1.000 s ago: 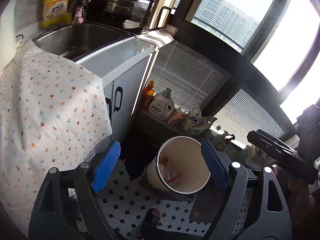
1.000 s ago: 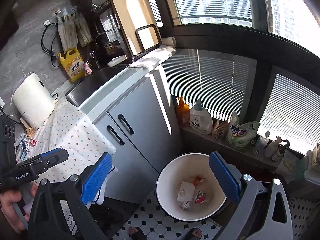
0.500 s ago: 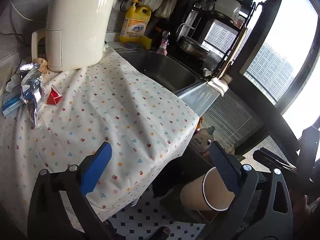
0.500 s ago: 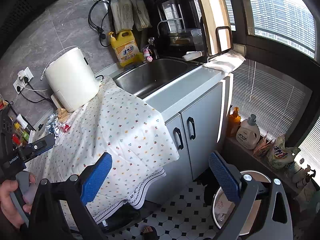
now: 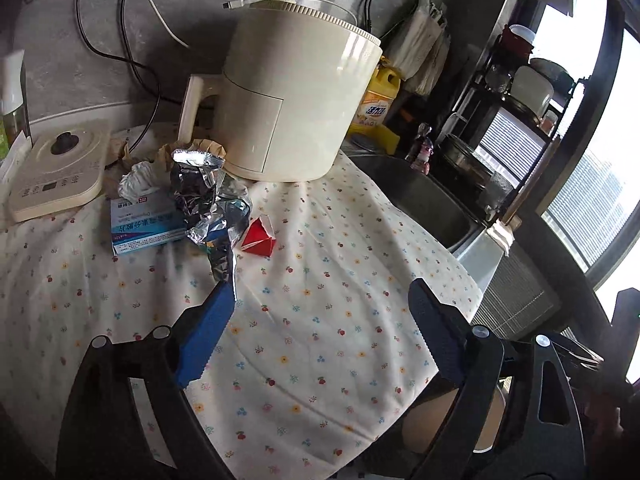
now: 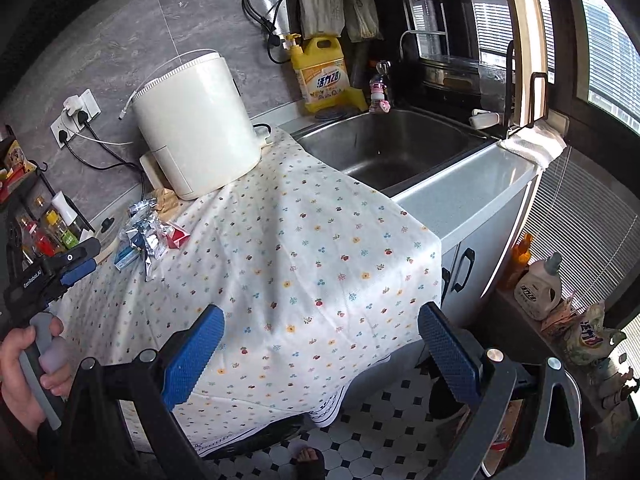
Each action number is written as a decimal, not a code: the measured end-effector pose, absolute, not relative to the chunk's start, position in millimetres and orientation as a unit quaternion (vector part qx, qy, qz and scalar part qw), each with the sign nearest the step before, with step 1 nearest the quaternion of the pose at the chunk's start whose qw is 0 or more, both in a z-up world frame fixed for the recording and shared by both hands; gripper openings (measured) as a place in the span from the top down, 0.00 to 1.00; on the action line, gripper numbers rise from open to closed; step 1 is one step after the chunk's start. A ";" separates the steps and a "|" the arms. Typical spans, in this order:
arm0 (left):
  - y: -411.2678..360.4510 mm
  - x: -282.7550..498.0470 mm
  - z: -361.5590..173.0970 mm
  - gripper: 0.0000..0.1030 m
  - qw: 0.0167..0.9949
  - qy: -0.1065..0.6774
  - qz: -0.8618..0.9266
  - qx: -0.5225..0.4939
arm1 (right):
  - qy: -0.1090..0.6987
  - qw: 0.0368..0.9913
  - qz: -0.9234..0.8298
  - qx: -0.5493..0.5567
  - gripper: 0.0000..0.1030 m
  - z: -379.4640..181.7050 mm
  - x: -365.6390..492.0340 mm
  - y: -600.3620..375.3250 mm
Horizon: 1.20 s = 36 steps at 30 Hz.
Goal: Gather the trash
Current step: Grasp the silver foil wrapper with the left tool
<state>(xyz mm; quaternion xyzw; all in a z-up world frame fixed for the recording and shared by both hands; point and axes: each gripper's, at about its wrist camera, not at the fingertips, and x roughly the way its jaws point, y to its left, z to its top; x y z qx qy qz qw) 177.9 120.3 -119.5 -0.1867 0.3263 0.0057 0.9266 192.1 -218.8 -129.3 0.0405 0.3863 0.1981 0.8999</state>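
Trash lies on the flowered tablecloth (image 5: pixel 320 320): a crumpled silver foil wrapper (image 5: pixel 208 208), a small red carton (image 5: pixel 260 234), a blue and white box (image 5: pixel 144 222), white crumpled paper (image 5: pixel 138 178) and brown paper (image 5: pixel 204 148). My left gripper (image 5: pixel 320 320) is open and empty, above the cloth, short of the pile. My right gripper (image 6: pixel 320 344) is open and empty over the cloth's front edge; the pile (image 6: pixel 150 236) lies far left of it. The left gripper (image 6: pixel 76 268) shows there beside the pile. The bin rim (image 6: pixel 532 440) peeks out low right.
A cream appliance (image 5: pixel 296 100) stands behind the trash, a white scale (image 5: pixel 56 168) to its left. Sink (image 6: pixel 396 148), yellow detergent jug (image 6: pixel 322 72) and dish rack are to the right. Cabinet doors (image 6: pixel 460 272), bottles on a sill and tiled floor (image 6: pixel 384 428) are below.
Both grippers swung up and left from the bin on the floor to the table. The trash pile is now close in front of the left gripper. Both stay open.
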 end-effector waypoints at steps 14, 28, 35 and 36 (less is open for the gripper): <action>195.3 226.4 -127.8 0.60 0.926 0.343 -0.009 -0.158 | 0.383 0.905 0.172 0.064 0.12 -138.6 198.3 -141.8; 210.1 263.2 -153.8 0.98 0.911 0.372 0.005 -0.178 | 0.403 0.896 0.184 0.036 0.14 -135.7 218.5 -110.8; 219.3 227.0 -134.1 0.98 0.915 0.341 0.043 -0.211 | 0.421 0.865 0.275 -0.004 0.22 -143.0 265.3 -58.0; 220.6 220.6 -130.6 0.98 0.917 0.334 0.052 -0.213 | 0.421 0.860 0.289 -0.013 0.25 -143.2 271.1 -48.2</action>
